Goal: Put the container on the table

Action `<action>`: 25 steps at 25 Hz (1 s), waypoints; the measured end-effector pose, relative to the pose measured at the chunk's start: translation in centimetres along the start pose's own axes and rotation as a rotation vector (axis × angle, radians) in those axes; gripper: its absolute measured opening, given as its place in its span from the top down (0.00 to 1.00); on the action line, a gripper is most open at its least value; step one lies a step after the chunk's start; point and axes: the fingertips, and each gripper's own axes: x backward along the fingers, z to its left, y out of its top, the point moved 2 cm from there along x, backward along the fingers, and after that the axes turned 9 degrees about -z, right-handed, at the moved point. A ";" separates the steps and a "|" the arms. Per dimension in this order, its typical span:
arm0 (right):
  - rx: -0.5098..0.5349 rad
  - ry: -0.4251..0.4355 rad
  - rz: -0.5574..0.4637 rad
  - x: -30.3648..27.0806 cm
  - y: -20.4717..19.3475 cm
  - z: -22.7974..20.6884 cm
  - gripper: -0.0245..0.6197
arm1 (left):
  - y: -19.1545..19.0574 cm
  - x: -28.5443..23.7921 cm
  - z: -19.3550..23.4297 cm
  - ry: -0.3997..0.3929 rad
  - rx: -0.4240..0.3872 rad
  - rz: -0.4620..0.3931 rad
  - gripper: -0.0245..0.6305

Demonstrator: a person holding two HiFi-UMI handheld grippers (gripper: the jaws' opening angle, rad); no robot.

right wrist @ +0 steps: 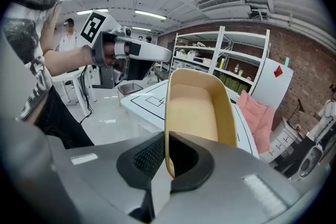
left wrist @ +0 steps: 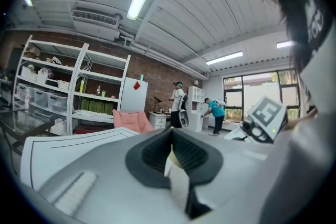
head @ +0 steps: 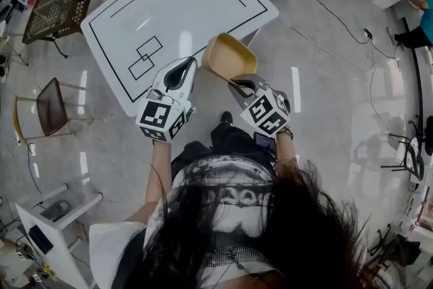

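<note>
**Container carried in the air at the near edge of the table**

- Container: tan, empty, open side up and tilted. It is seen against the near edge of the white table, towards its right corner. It is not set down and is carried only by the right gripper.
- Right gripper: jaws closed onto the container's near wall, one pad inside and one pad outside, as seen in the right gripper view. The rest of the container projects forward from the jaws.
- Left gripper: jaws drawn together, with only a thin pale sliver left in the slit between the pads. What that sliver is cannot be told. The tip is just beside the container's left rim, and contact is not confirmed in any view.
- Table: black rectangles are marked on the top. Nothing is noted on the top itself.
- Surroundings: a chair is noted on the floor beyond the table's left corner. Shelves stand against a brick wall.
</note>
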 end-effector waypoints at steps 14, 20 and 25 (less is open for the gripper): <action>0.034 0.076 -0.034 0.4 -4.7 -11.4 0.94 | -1.2 -11.8 -2.3 0.068 -0.039 0.040 0.96; 0.022 0.100 -0.051 0.1 -5.3 -13.3 0.94 | -1.4 -13.4 -2.7 0.080 -0.052 0.078 0.96; 0.029 0.123 -0.048 -1.1 -5.2 -14.5 0.94 | -1.4 -13.8 -2.1 0.093 -0.053 0.099 0.96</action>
